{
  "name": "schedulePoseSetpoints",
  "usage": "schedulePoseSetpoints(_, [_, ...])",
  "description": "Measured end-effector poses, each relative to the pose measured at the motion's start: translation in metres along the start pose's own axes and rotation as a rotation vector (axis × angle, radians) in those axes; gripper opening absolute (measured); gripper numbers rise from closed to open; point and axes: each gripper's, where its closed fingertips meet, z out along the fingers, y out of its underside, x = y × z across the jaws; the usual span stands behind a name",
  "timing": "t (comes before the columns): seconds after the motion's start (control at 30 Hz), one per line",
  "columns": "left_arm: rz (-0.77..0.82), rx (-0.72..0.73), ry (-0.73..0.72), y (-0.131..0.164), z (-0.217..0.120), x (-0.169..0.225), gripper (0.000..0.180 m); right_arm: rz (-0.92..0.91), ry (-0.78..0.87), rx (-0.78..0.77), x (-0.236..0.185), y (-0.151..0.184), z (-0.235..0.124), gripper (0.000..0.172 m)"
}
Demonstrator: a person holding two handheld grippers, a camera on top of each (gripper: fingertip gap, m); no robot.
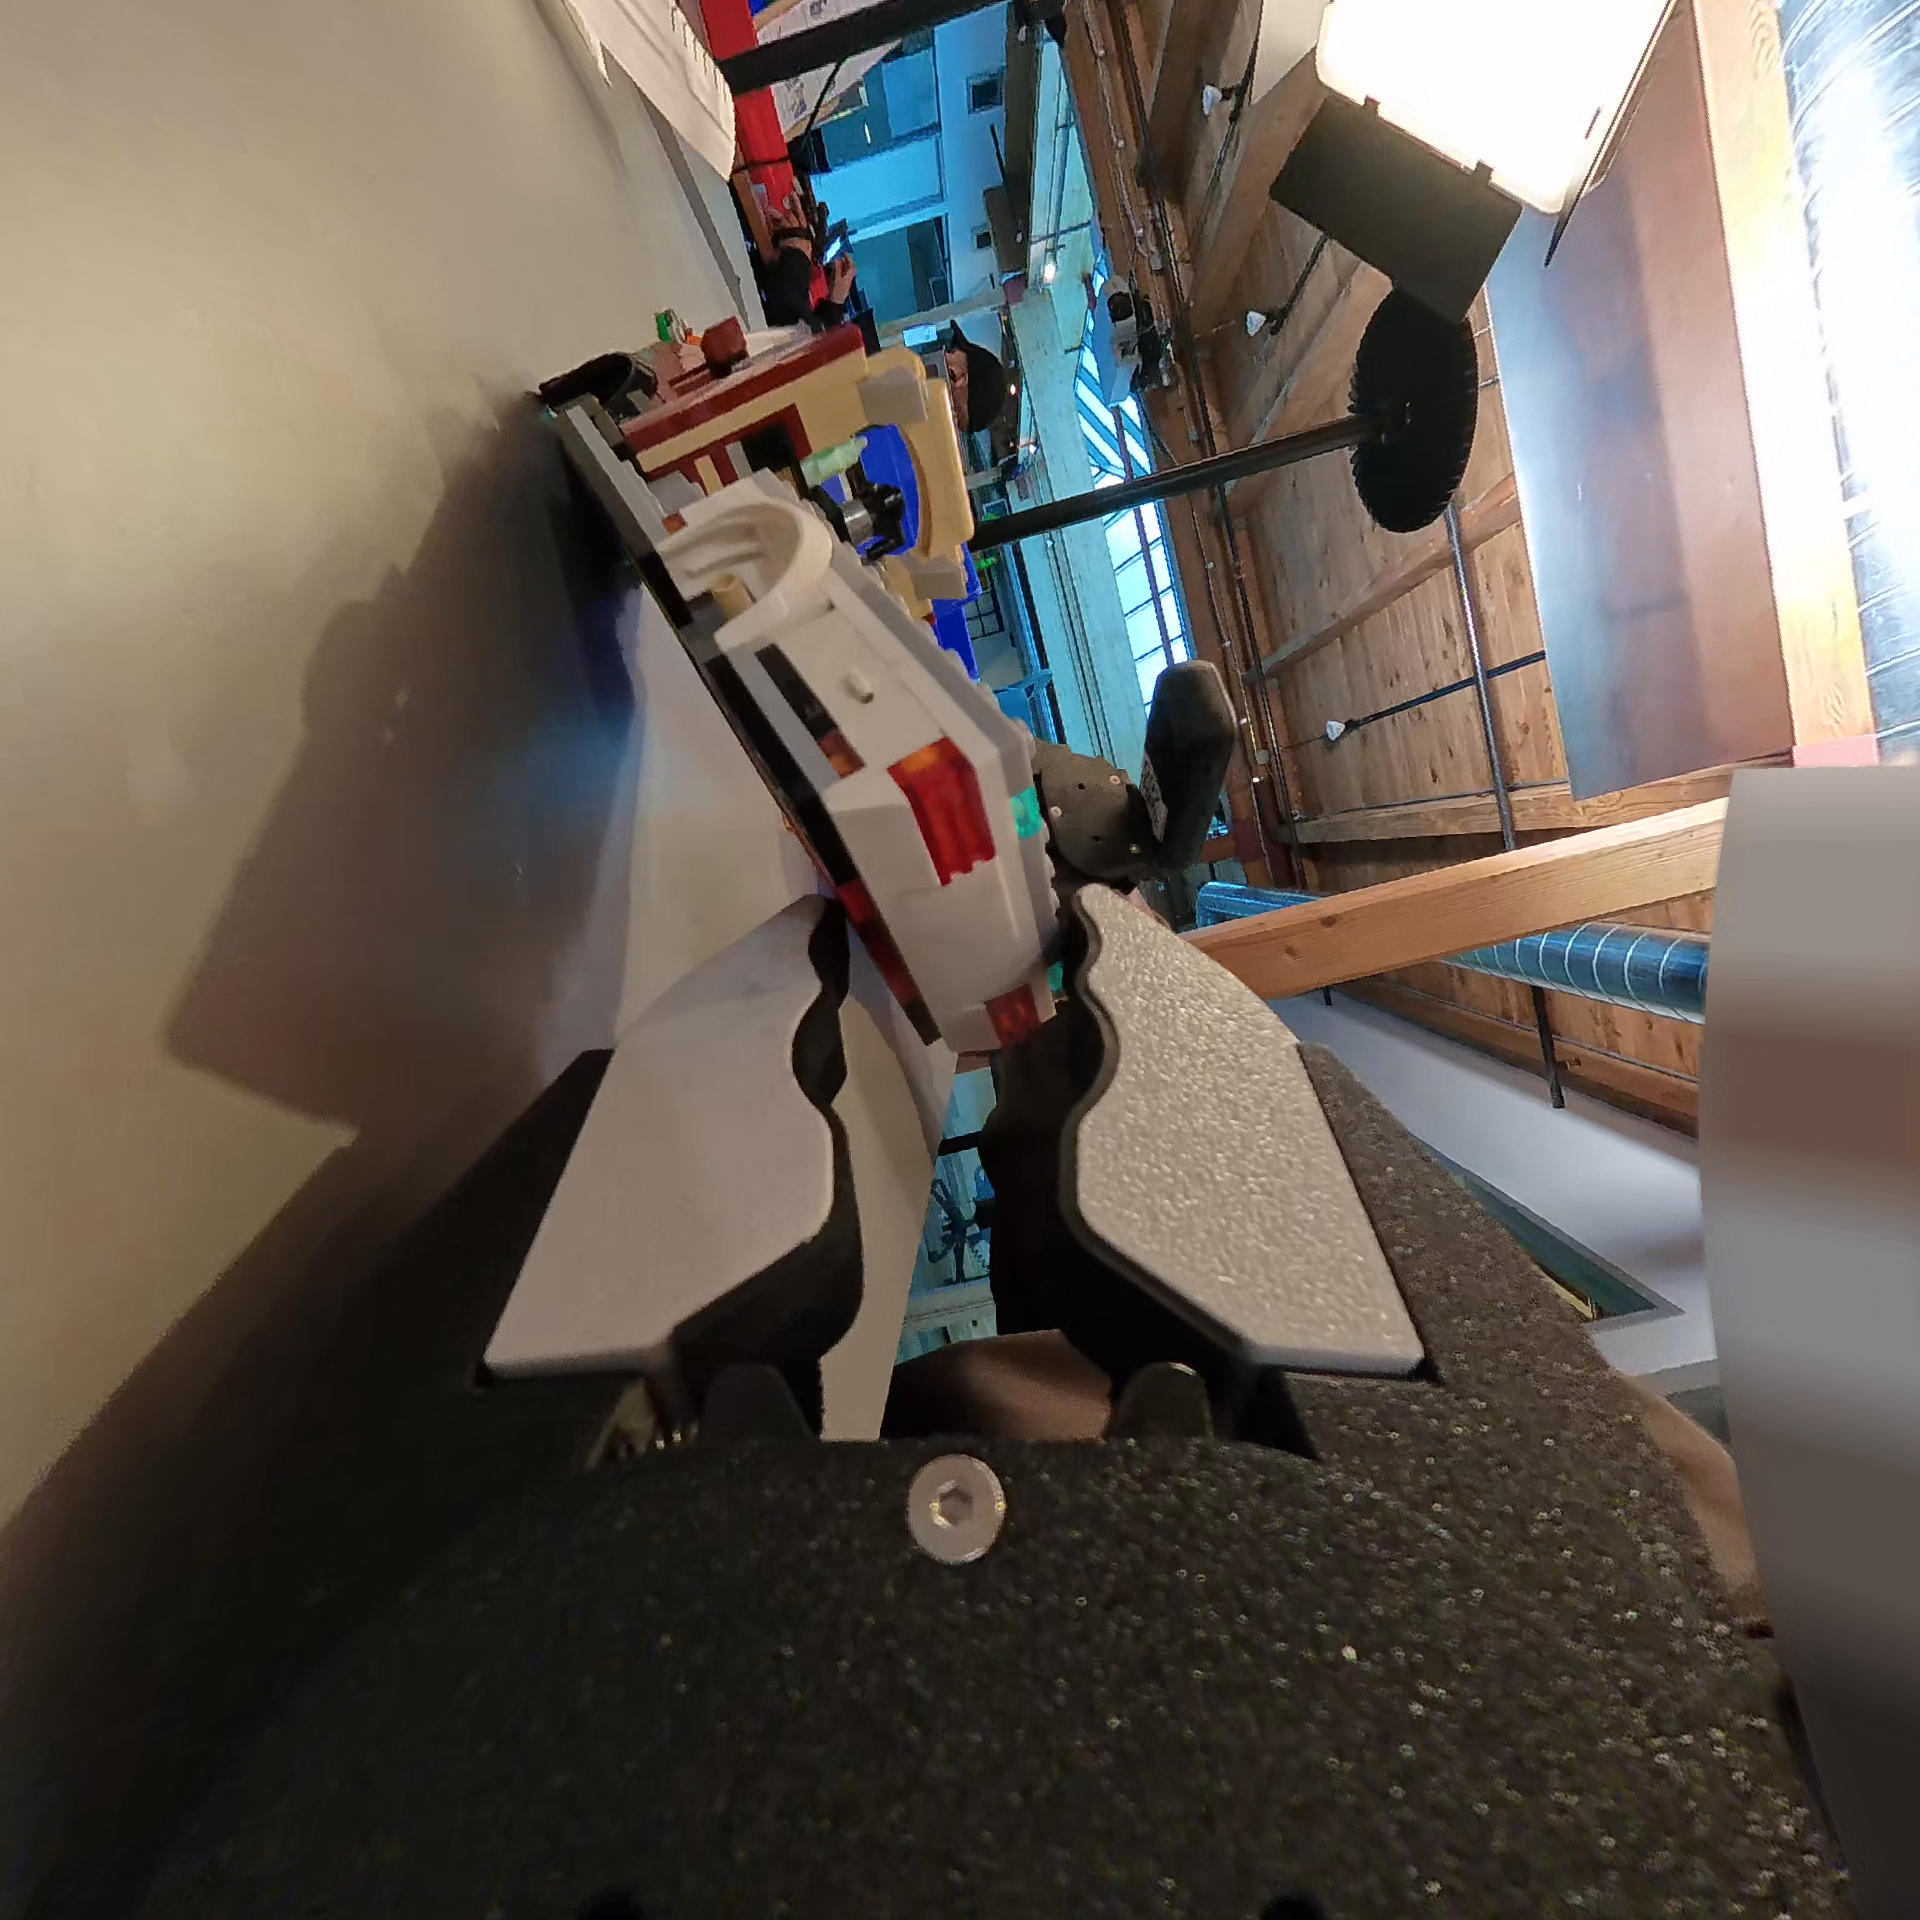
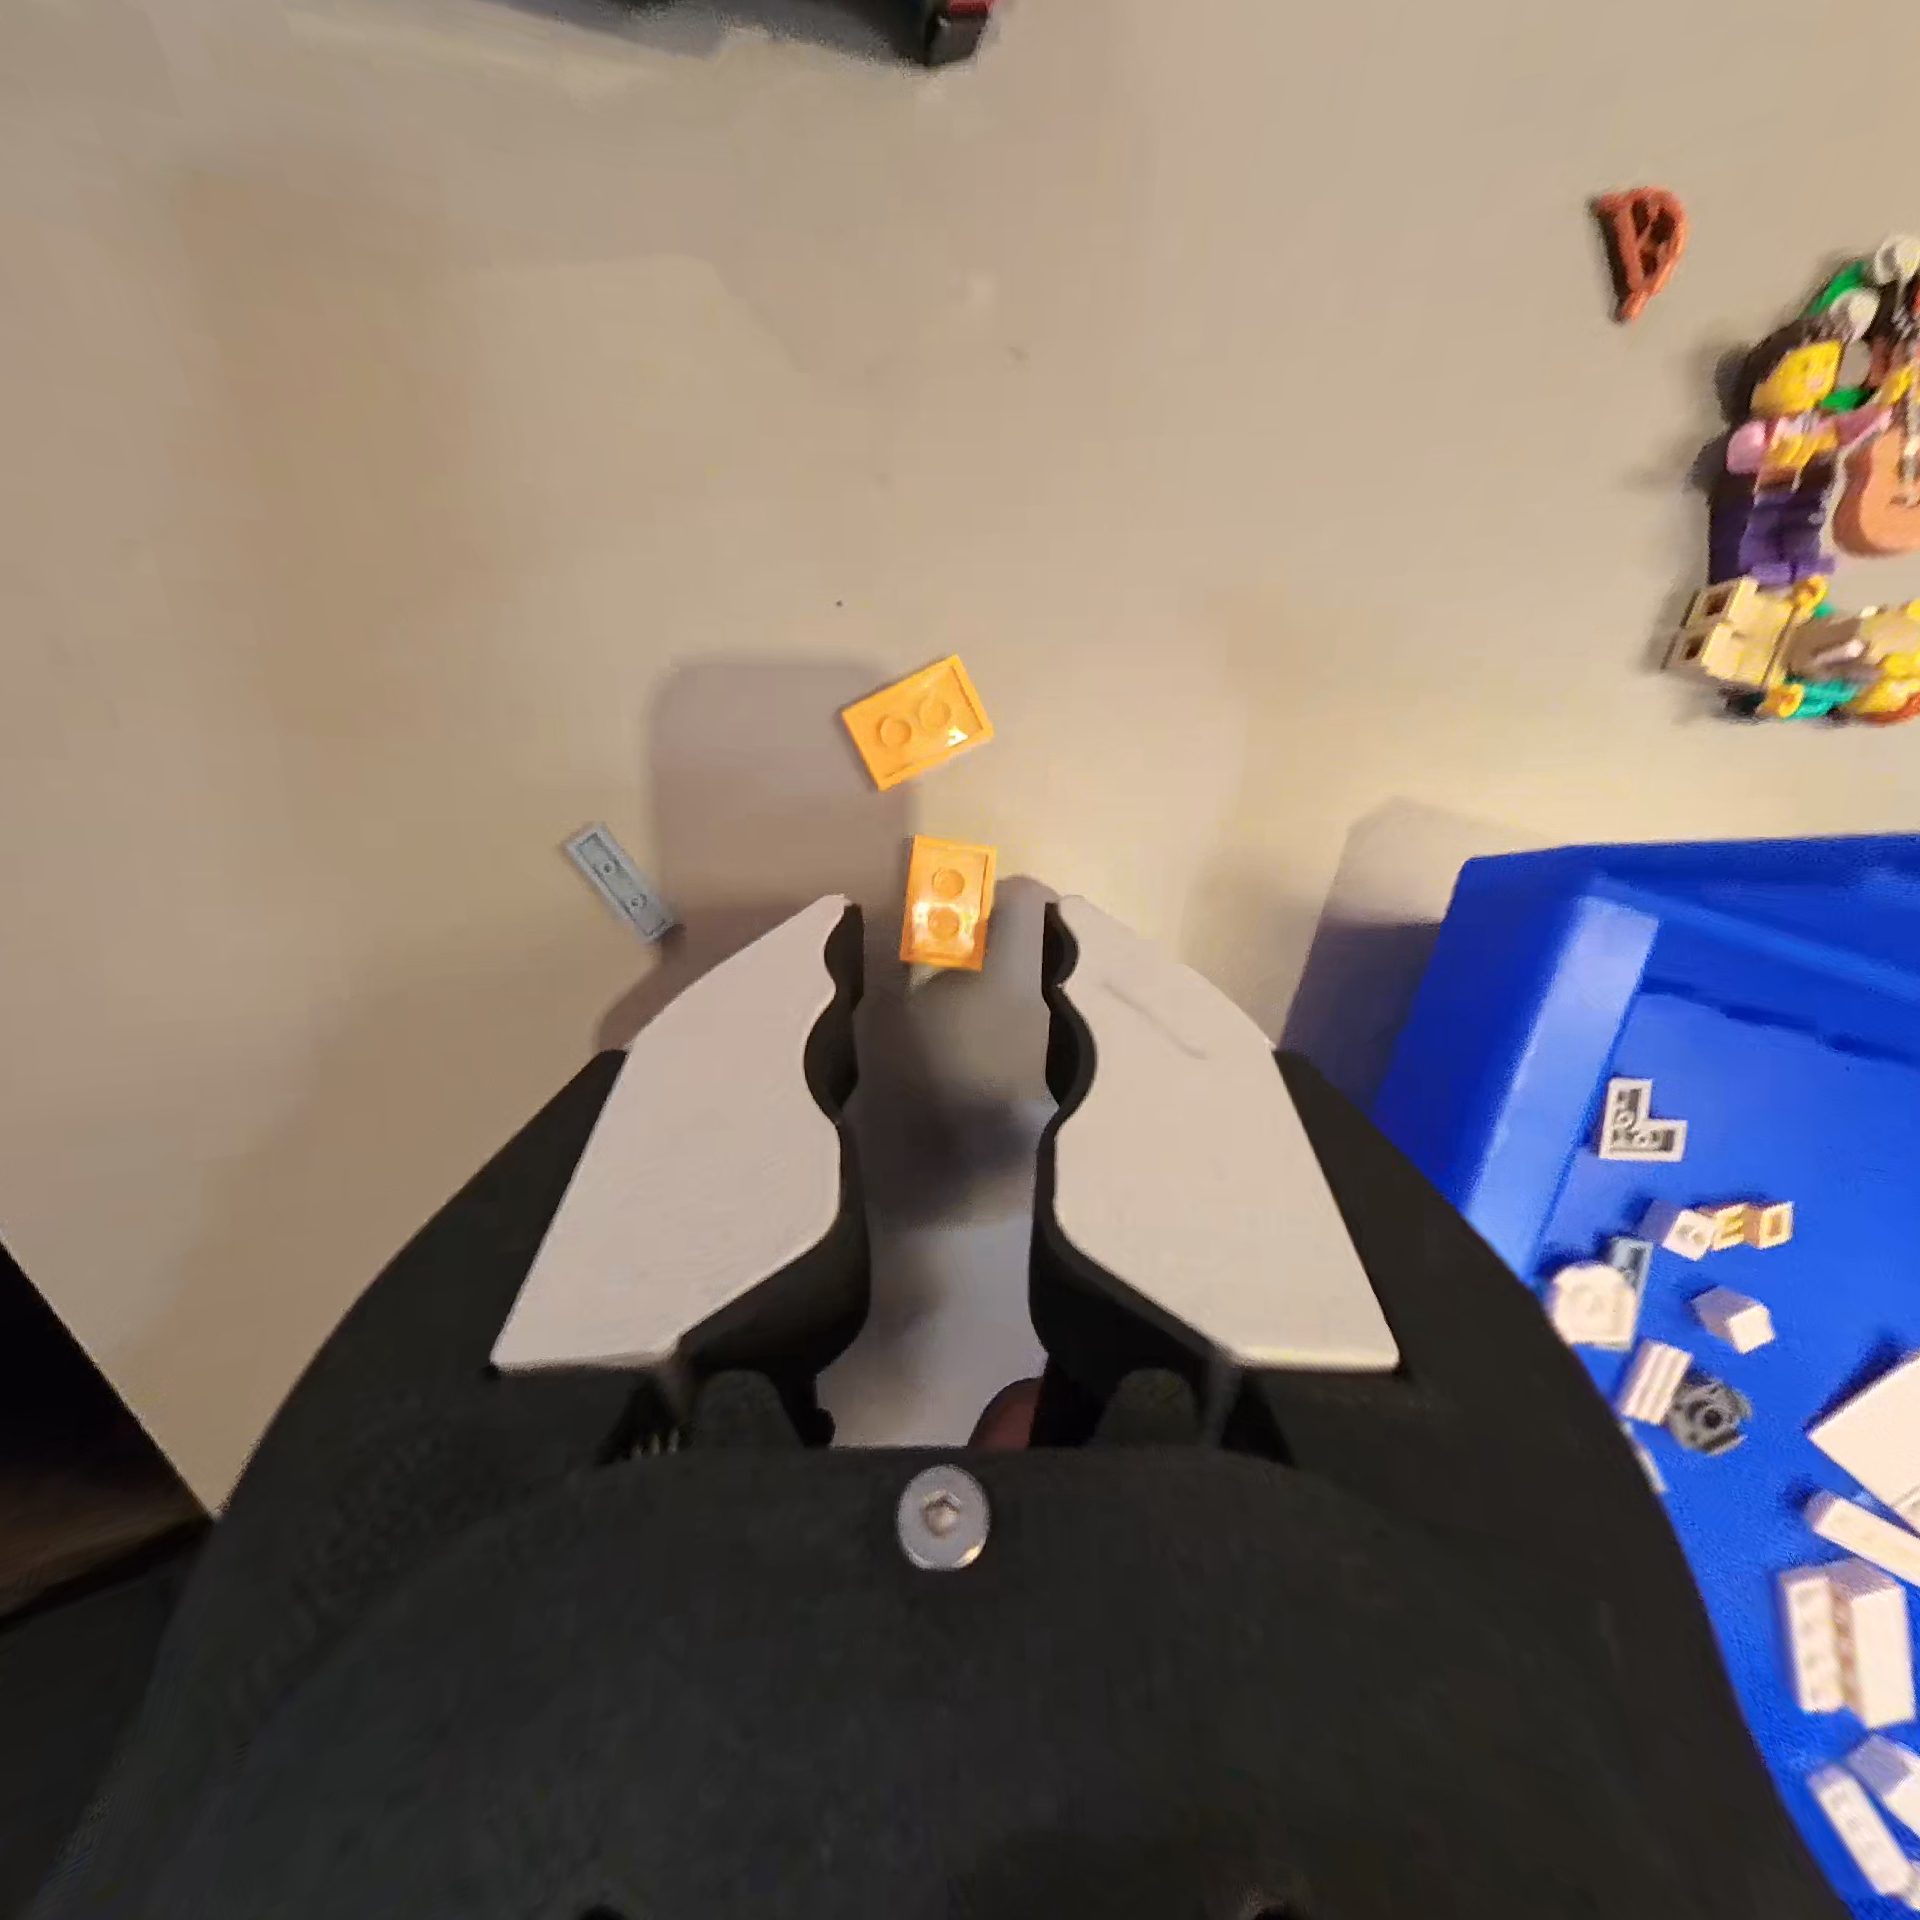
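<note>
Grey-and-red brick model (image 1: 914, 831) clamped in left tongs (image 1: 951, 935)

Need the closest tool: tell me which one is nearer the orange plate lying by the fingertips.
Right. The right tool hangs open directly over the orange plate; the left tool grips a brick-built model elsewhere.

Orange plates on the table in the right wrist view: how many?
2: one orange plate lies between the open right gripper's fingertips, untouched; the other lies just beyond it.
</note>
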Motion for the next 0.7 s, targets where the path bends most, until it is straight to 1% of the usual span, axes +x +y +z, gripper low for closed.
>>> schedulePoseSetpoints(0.07, [0.0,0.015,-0.003,0.004,-0.003,0.001,0.04,0.024,0.028,-0.052,0.001,0.01,0.005,0.032])
schedulePoseSetpoints(0.17, [-0.003,0.037,-0.001,0.011,-0.008,0.004,0.04,0.029,-0.004,-0.027,-0.009,0.006,0.007,0.017])
schedulePoseSetpoints(0.27, [-0.004,0.056,0.008,0.019,-0.014,0.008,0.04,0.018,-0.006,-0.019,-0.014,0.002,0.008,0.016])
schedulePoseSetpoints(0.4, [0.016,0.091,0.011,0.026,-0.023,0.013,0.04,-0.034,0.056,-0.017,-0.016,-0.004,0.006,0.016])
schedulePoseSetpoints(0.57, [0.038,0.109,0.004,0.03,-0.032,0.014,0.04,-0.125,0.118,0.106,-0.043,-0.043,-0.01,0.016])
schedulePoseSetpoints(0.7, [0.051,0.12,0.004,0.033,-0.039,0.016,0.041,-0.236,0.193,0.21,-0.072,-0.076,-0.01,0.016])
